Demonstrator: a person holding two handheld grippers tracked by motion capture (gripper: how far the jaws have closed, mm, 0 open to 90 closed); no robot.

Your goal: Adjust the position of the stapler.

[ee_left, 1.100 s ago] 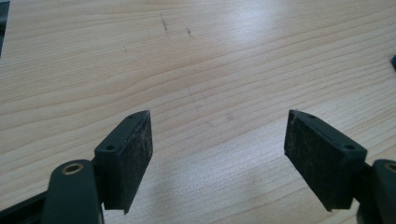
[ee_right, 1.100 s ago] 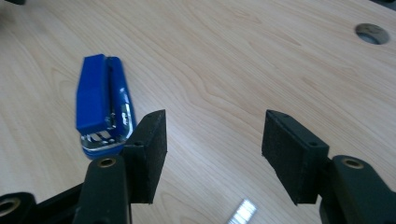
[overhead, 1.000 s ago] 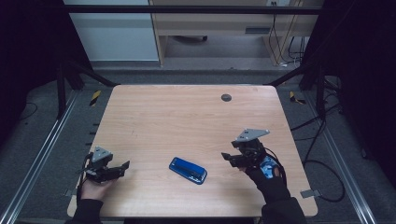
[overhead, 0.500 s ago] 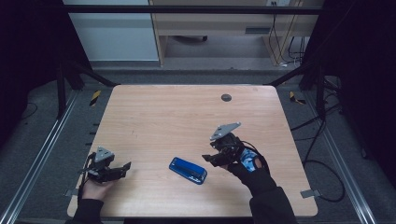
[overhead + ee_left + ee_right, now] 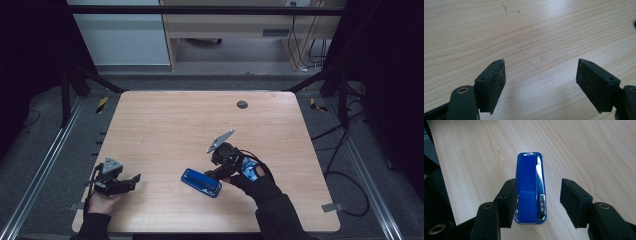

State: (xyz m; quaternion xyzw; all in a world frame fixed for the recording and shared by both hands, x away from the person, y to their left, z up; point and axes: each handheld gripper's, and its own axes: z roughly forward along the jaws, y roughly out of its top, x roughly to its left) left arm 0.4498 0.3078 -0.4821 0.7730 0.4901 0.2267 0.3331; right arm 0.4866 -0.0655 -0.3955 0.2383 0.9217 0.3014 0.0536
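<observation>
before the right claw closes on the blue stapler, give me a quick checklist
1. Stapler between the right claw jaws: ok.
2. Stapler centred in the gap: not ok, it sits against one pad with a gap at the other.
3. Jaws have just been closing and do not yet press it from both sides: ok.
4. Stapler flat on the table: ok.
5. Left claw open, apart from the stapler: ok.
6. Whether the grip will hold: cannot tell.
</observation>
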